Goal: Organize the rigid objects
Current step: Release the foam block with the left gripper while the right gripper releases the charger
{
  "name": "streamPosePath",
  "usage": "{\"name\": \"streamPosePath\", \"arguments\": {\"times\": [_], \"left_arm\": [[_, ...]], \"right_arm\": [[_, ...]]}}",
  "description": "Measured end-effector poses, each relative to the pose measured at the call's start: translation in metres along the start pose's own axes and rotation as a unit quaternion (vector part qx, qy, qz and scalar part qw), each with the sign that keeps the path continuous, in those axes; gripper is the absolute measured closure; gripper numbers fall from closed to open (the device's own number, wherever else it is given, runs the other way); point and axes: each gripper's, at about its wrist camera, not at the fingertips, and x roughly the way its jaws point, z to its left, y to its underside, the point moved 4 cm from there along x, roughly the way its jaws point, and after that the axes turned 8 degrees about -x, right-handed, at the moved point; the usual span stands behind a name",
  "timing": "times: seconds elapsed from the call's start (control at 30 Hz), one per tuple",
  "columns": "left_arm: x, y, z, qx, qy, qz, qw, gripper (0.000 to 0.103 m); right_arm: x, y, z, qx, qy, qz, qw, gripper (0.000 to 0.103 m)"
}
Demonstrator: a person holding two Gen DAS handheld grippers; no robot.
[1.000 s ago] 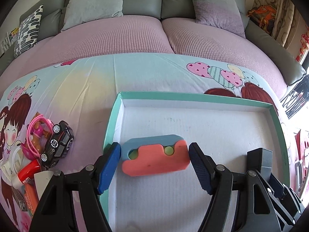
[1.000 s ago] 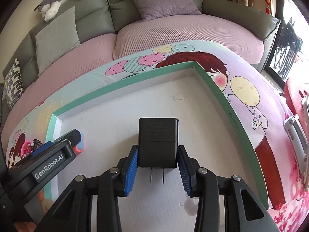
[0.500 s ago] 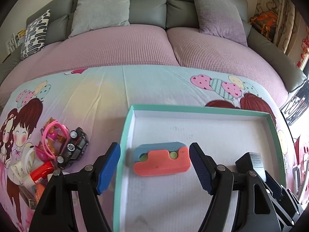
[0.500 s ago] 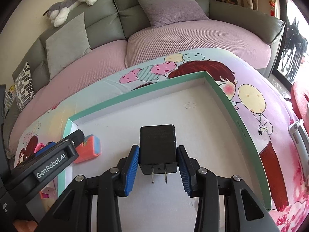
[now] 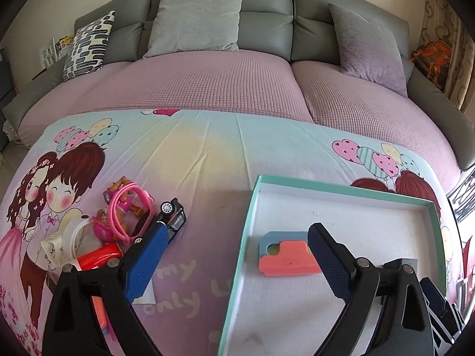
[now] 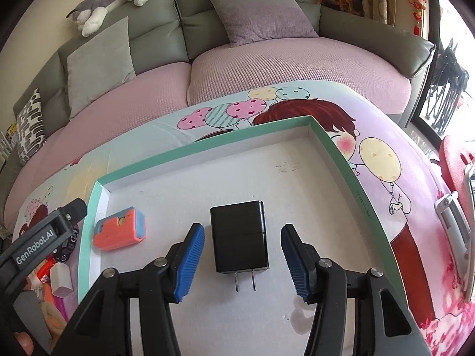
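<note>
Box: two items being deposited
Right tongs (image 6: 242, 262) opening off the charger (image 6: 238, 235); left tongs (image 5: 234, 262) spreading, withdrawing from the foam block (image 5: 286, 256).

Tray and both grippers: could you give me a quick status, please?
Left gripper open, empty, jaws just opened. Right gripper open, jaws just opened, black charger released. Charger and orange-blue block in tray. Nothing obstructing.

1. The shallow teal-rimmed white cardboard tray (image 6: 335, 148) has bare floor toward its far wall.
2. A black plug adapter (image 6: 239, 237) and an orange-and-blue foam block (image 6: 118, 233) occupy its near part.
3. A heap of small toys (image 5: 124, 222) crowds the cloth left of the tray.
</note>
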Motion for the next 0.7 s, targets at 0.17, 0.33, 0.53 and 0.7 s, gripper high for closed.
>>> {"name": "streamPosePath", "arguments": {"times": [0.17,0.33,0.53,0.7], "left_arm": [[0.001,0.003,0.005,-0.006,-0.001,0.004,1.0,0.007],[0.0,0.004,0.009,-0.007,-0.009,0.003,0.9999,0.007],[0.0,0.006,0.018,-0.009,-0.019,0.005,0.9998,0.007],[0.0,0.008,0.026,-0.016,-0.02,0.004,0.9997,0.007]], "right_arm": [[0.0,0.0,0.001,-0.002,-0.002,-0.003,1.0,0.032],[0.002,0.0,-0.002,-0.004,0.018,-0.002,1.0,0.023],[0.003,0.001,-0.006,0.008,0.022,-0.004,1.0,0.005],[-0.002,-0.003,0.003,0.001,0.017,-0.023,1.0,0.0]]}}
